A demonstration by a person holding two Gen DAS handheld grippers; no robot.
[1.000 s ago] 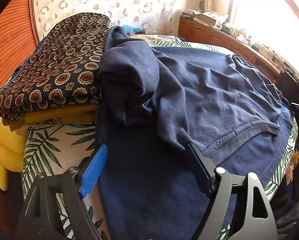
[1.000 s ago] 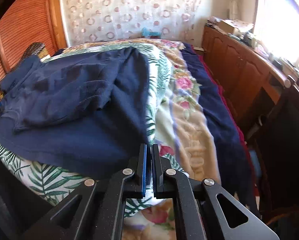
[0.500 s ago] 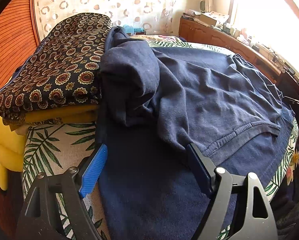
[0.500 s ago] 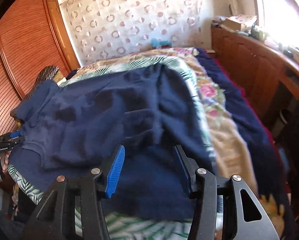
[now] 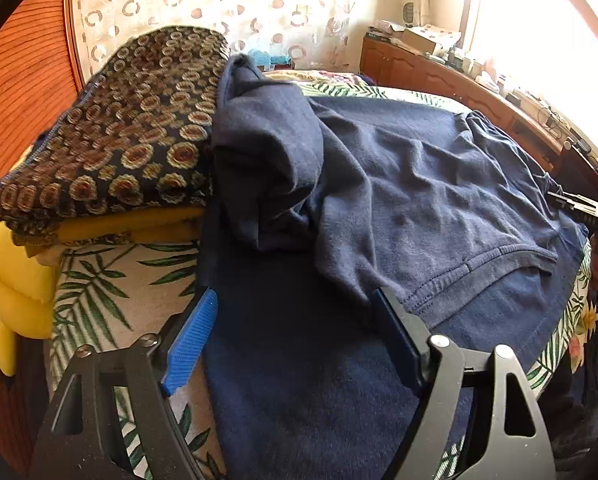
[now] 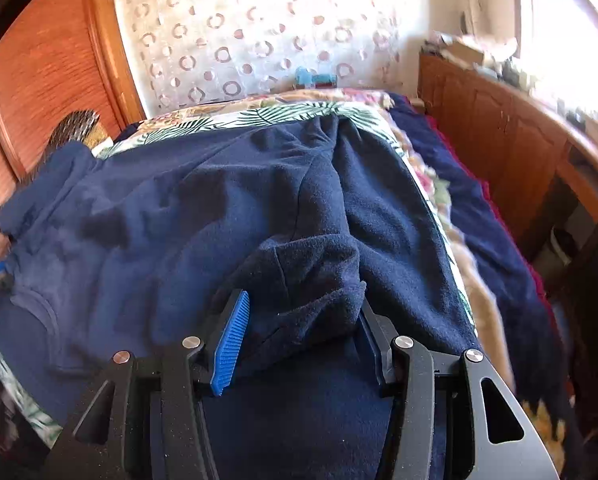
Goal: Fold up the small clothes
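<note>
Since a second ago, the right gripper (image 6: 299, 336) has opened from closed and pushed onto the navy shirt (image 5: 399, 184), whose bunched sleeve (image 6: 307, 280) now sits between its wide jaws, not yet pinched. Unmoved, the left gripper (image 5: 295, 336) hovers wide open, empty, with the neckline (image 5: 479, 268) just ahead, so a fold seems imminent.
</note>
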